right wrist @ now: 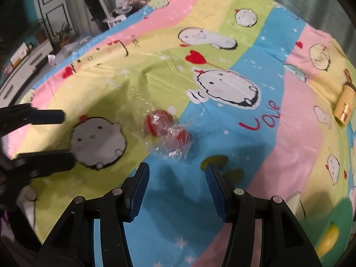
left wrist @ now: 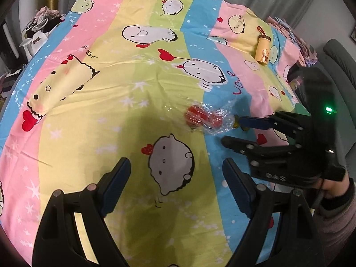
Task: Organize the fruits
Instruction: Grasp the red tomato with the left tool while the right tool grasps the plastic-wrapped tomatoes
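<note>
Two red fruits (left wrist: 195, 116) lie wrapped in a crumpled clear plastic bag (left wrist: 219, 123) on a cartoon-print sheet (left wrist: 133, 111). My left gripper (left wrist: 176, 164) hovers open just short of them, with nothing between its blue pads. My right gripper (left wrist: 231, 130) comes in from the right, open, and its upper fingertip is at the bag's edge. In the right wrist view the fruits (right wrist: 158, 122) and the bag (right wrist: 175, 149) lie just ahead of the right gripper (right wrist: 177, 168), whose jaws are empty. The left gripper (right wrist: 60, 136) shows at the left edge there.
A yellow cup with a strap (left wrist: 263, 49) lies on its side at the sheet's far right (right wrist: 344, 104). Piled clutter (left wrist: 42, 26) sits beyond the sheet's far left edge. A hand in a sleeve (left wrist: 333, 191) holds the right gripper. A dark chair (left wrist: 340, 53) stands to the right.
</note>
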{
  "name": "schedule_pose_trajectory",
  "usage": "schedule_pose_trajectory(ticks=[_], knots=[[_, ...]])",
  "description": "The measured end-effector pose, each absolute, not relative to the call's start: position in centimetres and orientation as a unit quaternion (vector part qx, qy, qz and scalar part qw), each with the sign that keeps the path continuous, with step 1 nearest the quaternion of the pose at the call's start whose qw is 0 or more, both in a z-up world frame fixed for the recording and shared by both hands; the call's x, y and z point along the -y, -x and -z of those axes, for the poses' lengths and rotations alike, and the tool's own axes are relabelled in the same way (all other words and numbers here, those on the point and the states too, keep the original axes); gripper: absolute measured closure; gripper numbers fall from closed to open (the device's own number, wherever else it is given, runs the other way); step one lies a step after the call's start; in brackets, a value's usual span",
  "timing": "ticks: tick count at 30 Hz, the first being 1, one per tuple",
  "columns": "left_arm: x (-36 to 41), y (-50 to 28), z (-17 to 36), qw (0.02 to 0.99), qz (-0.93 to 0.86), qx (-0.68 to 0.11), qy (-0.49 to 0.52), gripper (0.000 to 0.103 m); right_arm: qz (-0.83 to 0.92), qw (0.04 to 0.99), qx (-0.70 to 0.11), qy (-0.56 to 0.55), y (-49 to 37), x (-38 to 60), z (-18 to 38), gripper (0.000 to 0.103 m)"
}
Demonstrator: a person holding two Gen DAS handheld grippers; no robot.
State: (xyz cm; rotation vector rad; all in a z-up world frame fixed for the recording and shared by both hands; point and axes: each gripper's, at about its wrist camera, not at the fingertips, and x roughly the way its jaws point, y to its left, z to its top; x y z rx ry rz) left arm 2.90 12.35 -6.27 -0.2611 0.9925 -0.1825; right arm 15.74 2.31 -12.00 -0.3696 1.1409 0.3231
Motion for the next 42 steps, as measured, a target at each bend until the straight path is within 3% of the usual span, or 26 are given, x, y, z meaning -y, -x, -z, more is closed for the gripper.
schedule_pose_trajectory(ticks=[6,10,27,32,42], knots=[[-12.6,-3.4,6.6,0.864,0.093,-0.478,0.131,0.019,-0.166,0.805,-0.537,0.191,-17.4,-3.7,13.0,0.053],[-12.7,-3.6,6.7,0.863,0.097,-0.479,0.132,0.019,-0.170,0.798,-0.539,0.210,-17.9,-4.4,13.5,0.071],[-7.3,-7.9,6.6,0.860,0.143,-0.489,0.034,0.021,-0.146,0.872,-0.468,-0.006,-11.0,5.0,6.1,0.071],[-5.8,-10.3,8.1,0.848,0.145,-0.509,0.010,0.030,-0.147,0.879,-0.452,-0.034,-9.8,6.3,5.3,0.071],[-6.4,-12.3,10.1,0.849,0.110,-0.518,0.005,0.064,-0.160,0.887,-0.430,-0.053,-8.6,7.3,4.4,0.071]])
